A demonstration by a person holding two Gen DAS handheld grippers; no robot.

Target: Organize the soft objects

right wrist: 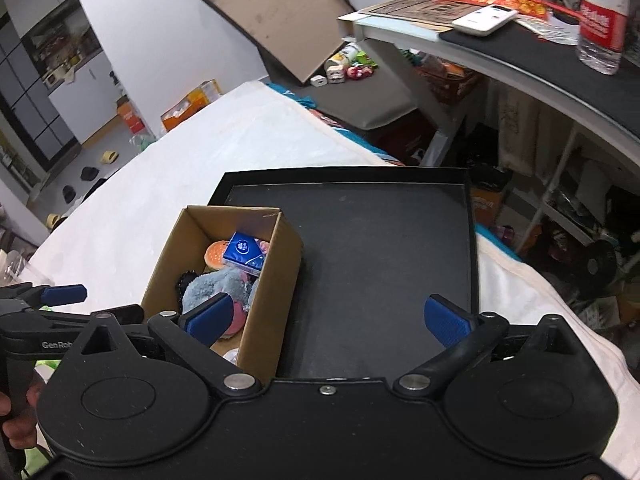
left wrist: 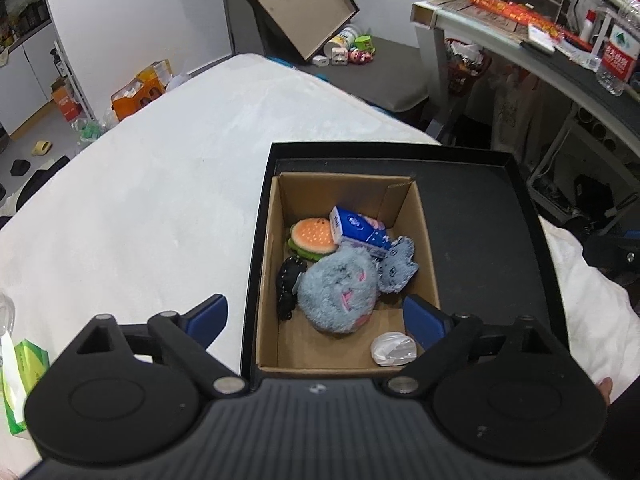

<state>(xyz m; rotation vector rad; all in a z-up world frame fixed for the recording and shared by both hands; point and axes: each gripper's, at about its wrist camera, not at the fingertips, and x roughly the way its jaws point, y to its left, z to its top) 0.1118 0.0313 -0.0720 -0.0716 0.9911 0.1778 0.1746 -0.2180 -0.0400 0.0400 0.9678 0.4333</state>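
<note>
A cardboard box stands in the left part of a black tray on the white bed. In it lie a grey-blue plush ball, a burger plush, a blue tissue pack, a denim cat toy, a black toy and a white crumpled bag. My left gripper is open and empty above the box's near end. My right gripper is open and empty over the box and tray; the plush ball and tissue pack show inside.
The white bed spreads left of the tray. A green tissue pack lies at the near left. A desk with bottles stands at the right. A tilted box lid and small toys sit behind the bed. The left gripper's finger shows in the right wrist view.
</note>
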